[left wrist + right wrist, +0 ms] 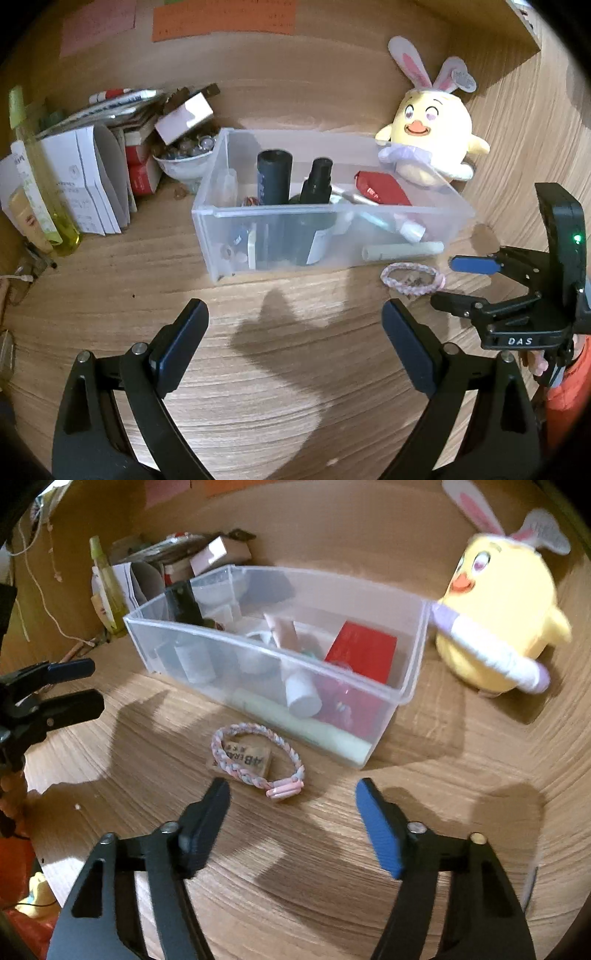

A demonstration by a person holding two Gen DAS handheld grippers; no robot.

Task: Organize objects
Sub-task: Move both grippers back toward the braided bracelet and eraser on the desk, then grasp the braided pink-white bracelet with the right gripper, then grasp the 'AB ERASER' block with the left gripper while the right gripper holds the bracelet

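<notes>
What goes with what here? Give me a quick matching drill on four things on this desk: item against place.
1 braided bracelet
2 red packet
3 plush chick
4 white bowl

A inside the clear bin
B on the desk before the bin, over an eraser
C right of the bin
D left of the bin

1-B, 2-A, 3-C, 4-D

wooden desk [295, 369], orange wall notes [221, 16] (text unreadable), white cord [44, 598]

Wood-grain desk [295, 369] w/ matching wood back wall [295, 74], hard shadows.
</notes>
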